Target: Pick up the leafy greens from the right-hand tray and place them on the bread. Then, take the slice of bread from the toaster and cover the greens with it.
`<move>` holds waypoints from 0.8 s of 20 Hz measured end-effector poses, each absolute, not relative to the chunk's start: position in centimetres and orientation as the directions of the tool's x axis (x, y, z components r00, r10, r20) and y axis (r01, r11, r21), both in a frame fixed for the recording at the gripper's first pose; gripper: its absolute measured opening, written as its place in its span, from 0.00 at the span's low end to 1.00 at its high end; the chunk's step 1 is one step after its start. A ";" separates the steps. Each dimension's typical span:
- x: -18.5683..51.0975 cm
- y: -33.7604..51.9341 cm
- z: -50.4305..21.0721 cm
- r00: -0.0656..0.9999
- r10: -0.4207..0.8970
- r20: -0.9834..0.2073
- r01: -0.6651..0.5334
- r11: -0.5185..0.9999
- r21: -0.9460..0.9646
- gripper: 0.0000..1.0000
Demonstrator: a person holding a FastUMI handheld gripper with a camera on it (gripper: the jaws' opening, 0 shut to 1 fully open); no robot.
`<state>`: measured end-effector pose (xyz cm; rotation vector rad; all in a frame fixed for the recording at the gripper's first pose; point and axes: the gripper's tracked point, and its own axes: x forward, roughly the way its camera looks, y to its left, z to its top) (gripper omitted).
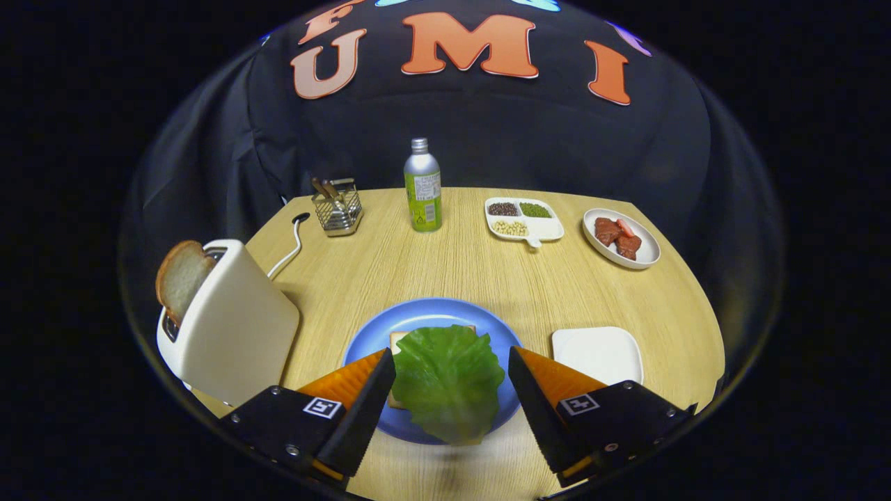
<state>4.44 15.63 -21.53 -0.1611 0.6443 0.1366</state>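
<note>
The table [487, 278] is pale wood with a fine grain and a matt finish. The toaster [233, 334] at the left has a smooth, slightly glossy cream shell; the bread slice [179, 277] in it looks porous. The far bottle [422, 184] is brushed metal, the wire basket [337, 209] shiny metal. The blue plate [418, 316] is smooth, the lettuce leaf [449, 379] waxy and wrinkled. The gripper [451, 372] fingers stand apart either side of the leaf.

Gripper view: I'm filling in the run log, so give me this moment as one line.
gripper: open, fingers either side of leafy greens | greens: on bread on blue plate | toaster: bread slice still in | right-hand tray: empty
</note>
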 end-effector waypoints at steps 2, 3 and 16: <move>4.5 17.1 -18.6 0.816 0.076 -0.573 -0.177 0.977 -0.122 0.98; 4.5 18.0 -17.2 0.829 0.082 -0.553 -0.181 0.975 -0.126 0.98; 1.8 34.8 -9.4 0.860 0.294 -0.416 -0.376 0.918 -0.128 0.98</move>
